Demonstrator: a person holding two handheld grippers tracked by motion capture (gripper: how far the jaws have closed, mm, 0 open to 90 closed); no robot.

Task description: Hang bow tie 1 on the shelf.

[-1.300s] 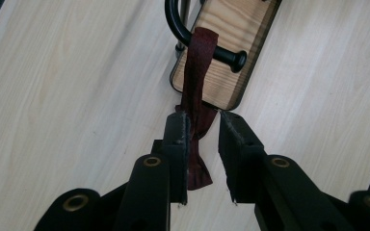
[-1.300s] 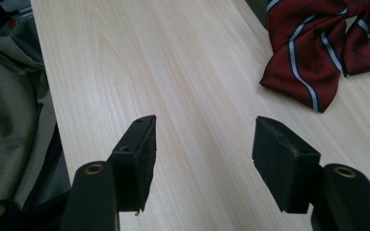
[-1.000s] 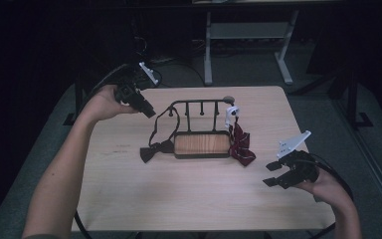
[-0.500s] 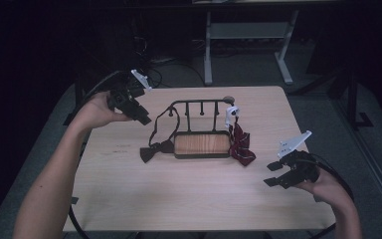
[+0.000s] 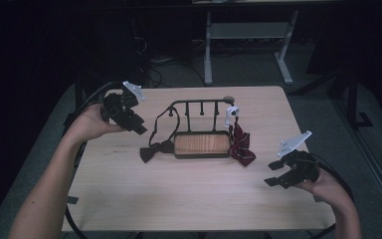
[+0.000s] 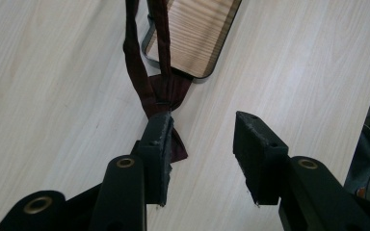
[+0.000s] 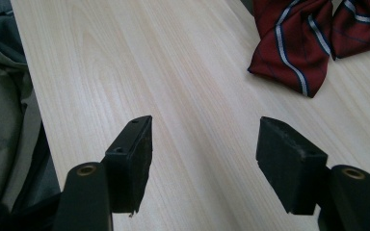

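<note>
High view: the left gripper (image 5: 129,117) is being held spread, empty, left of the dark bow tie (image 5: 155,151) trailing from the rack (image 5: 201,144) onto the table (image 5: 189,199); a snagged strap risks tipping it, while the right gripper (image 5: 289,174) is being held spread near the striped bow tie (image 5: 241,147)

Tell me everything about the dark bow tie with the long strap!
The dark bow tie looks like soft maroon-black cloth. Its bow lies flat on the pale wooden table, by the left end of the small rack's wooden base. Its thin strap rises in a loop and hangs over a peg on the rack's black metal rail. In the left gripper view the strap's two bands meet at the bow. Neither tool touches it.
</note>
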